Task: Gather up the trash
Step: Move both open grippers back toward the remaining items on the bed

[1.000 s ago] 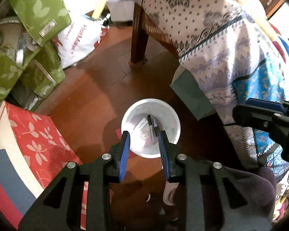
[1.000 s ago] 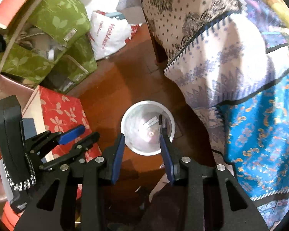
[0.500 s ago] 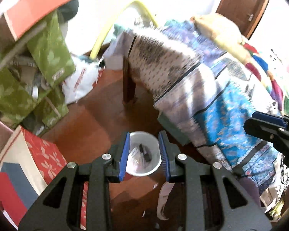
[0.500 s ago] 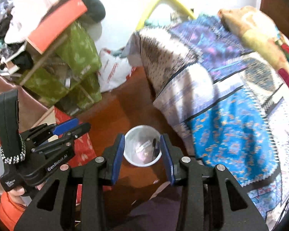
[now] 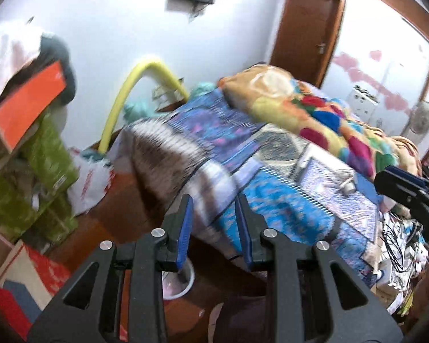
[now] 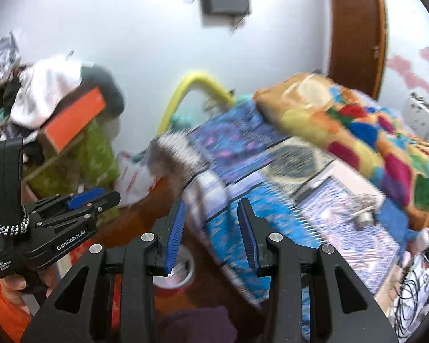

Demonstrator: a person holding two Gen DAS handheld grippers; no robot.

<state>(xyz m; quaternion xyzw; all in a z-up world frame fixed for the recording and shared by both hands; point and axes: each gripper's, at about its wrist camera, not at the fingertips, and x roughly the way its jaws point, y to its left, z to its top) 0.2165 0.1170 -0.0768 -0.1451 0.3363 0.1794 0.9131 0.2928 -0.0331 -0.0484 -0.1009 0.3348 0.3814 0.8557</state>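
Both grippers, left gripper (image 5: pixel 213 223) and right gripper (image 6: pixel 211 228), hang open and empty above the white bin (image 6: pixel 183 271) beside the bed's (image 5: pixel 271 154) edge; further trash likely remains uncollected.

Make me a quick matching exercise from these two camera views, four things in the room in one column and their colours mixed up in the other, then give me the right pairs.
Things:
1. bent tube by the wall
2. door
3. bucket on the floor
4. box atop the left pile

Colours:
A. white
B. orange
C. yellow
D. brown

Pairs: 1-C, 2-D, 3-A, 4-B
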